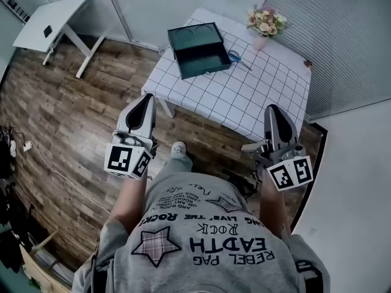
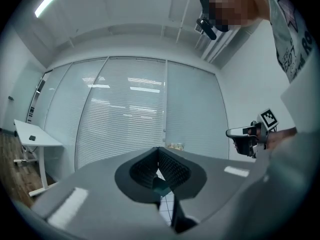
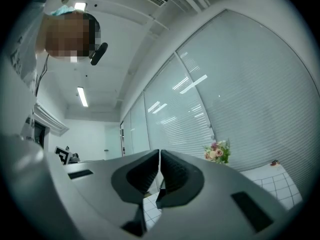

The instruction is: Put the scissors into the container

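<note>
A pair of blue-handled scissors point(image 1: 236, 57) lies on the white grid-cloth table point(image 1: 244, 96), just right of the open dark green container point(image 1: 198, 49). Both grippers are held short of the table's near edge, over the wooden floor. My left gripper point(image 1: 146, 97) points toward the table's left corner, its jaws closed with nothing between them point(image 2: 159, 151). My right gripper point(image 1: 273, 108) sits by the table's right front edge, also shut and empty point(image 3: 159, 154). The scissors do not show in either gripper view.
A vase of flowers point(image 1: 267, 22) point(image 3: 217, 151) stands at the table's far side, behind the scissors. A white desk point(image 1: 52, 22) point(image 2: 35, 140) stands off to the left on the wooden floor point(image 1: 73, 121). Blinds and glass walls lie beyond.
</note>
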The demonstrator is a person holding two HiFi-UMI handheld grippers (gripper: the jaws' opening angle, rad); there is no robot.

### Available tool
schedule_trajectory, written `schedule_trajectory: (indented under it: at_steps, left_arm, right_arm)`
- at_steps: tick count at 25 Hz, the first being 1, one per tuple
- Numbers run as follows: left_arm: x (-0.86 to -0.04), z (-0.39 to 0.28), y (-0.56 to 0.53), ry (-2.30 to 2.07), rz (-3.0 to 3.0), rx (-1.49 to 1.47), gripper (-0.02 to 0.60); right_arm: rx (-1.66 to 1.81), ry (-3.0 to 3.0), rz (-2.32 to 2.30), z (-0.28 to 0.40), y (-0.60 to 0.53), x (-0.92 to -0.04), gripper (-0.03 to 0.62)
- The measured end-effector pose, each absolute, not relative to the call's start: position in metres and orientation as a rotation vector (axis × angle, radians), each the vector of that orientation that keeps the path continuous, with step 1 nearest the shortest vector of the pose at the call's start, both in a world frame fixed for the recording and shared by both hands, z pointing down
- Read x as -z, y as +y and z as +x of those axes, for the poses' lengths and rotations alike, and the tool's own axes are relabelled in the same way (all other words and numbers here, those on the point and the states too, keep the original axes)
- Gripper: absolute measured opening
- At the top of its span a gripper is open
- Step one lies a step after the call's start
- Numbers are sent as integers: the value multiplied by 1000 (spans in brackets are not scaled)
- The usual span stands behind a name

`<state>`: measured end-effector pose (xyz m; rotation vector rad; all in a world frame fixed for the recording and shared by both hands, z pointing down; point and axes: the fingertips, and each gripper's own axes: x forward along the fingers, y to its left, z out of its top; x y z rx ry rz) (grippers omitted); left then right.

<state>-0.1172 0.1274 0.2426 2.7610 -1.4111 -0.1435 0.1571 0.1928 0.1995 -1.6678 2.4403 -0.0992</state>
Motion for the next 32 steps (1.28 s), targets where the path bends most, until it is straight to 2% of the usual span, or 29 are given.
schedule_trajectory:
  at_steps: [16,32]
  left_arm:
    - [-260,-146,-9,-1282,2776,83,11]
    - [-263,-111,-81,-1413,2699,55,11]
  right_arm:
    - [149,2353,-1829,142,78,-213,17]
    - [178,2404,-1804,203,-29,-230,17]
